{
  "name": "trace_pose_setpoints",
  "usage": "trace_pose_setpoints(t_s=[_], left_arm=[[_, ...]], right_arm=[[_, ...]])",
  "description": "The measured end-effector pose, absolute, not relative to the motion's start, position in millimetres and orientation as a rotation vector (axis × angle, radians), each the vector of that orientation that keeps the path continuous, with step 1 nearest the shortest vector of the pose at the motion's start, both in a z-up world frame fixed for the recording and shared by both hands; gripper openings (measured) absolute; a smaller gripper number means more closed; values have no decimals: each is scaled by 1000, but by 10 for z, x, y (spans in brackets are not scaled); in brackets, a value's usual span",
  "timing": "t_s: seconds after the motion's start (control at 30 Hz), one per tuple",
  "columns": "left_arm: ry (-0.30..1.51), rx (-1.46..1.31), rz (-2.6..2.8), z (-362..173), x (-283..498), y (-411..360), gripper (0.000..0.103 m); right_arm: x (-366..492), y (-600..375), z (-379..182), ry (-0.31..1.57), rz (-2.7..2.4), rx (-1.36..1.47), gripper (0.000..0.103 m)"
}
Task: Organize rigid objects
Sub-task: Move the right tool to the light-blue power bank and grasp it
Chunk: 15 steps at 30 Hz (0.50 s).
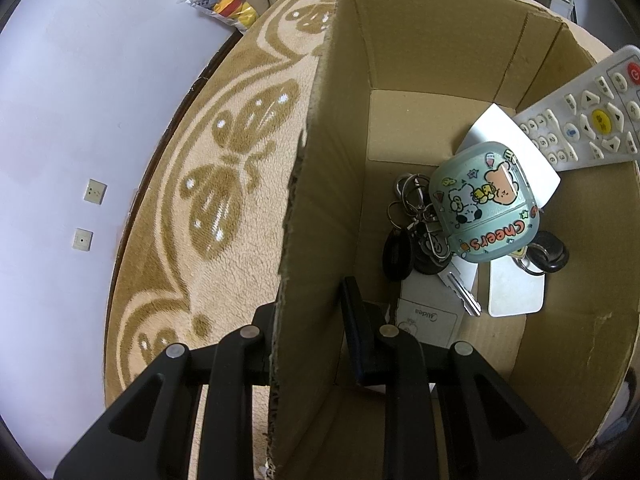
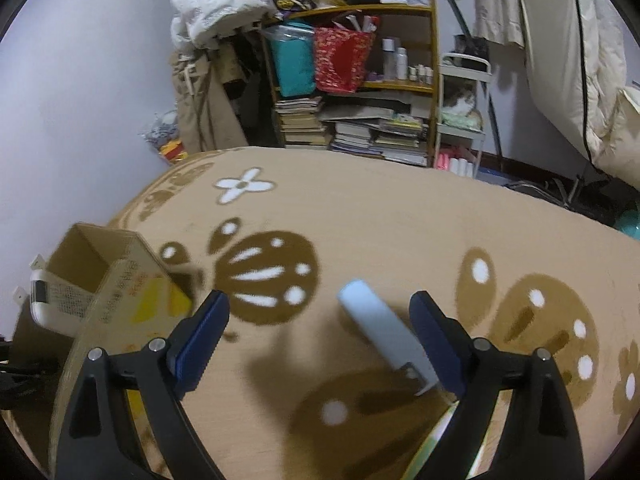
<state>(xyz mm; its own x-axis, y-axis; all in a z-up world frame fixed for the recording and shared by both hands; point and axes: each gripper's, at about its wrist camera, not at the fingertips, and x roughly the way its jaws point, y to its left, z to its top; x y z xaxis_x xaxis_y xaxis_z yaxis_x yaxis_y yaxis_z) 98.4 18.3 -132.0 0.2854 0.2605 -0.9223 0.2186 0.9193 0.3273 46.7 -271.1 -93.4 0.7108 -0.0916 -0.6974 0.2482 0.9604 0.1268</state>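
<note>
Your left gripper point(image 1: 310, 332) is angled steeply down and clamped tight on the box point(image 1: 304, 240) wall, one finger outside it, one inside. Your right gripper point(image 2: 320, 332) is off to the box's right, tilted down, jaws spread wide, gripping nothing.

An open brown cardboard box point(image 1: 400, 60) stands on the butterfly-patterned beige blanket point(image 1: 224, 168) near its left edge. In the box lie a mint cartoon-printed earbud case point(image 1: 482, 206) on a bunch of metal keys point(image 1: 416, 232) and white cards point(image 1: 516, 288), with a white button remote control point(image 1: 588, 120) leaning behind them. Right of the box, a pale blue oblong object point(image 2: 380, 330) lies on the blanket.
</note>
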Motion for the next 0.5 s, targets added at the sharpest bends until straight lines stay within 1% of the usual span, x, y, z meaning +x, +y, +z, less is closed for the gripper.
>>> trace_pose_setpoints(t_s=[0.3, 0.4, 0.5], left_arm=[[1293, 444, 31, -1332, 995, 166, 23], [1294, 444, 31, -1336, 999, 166, 23], [1292, 450, 31, -1337, 993, 155, 23]], right_arm=[[584, -3073, -1241, 803, -227, 282, 95], [627, -3108, -1371, 846, -225, 289, 82], [645, -3107, -1479, 870, -217, 286, 80]])
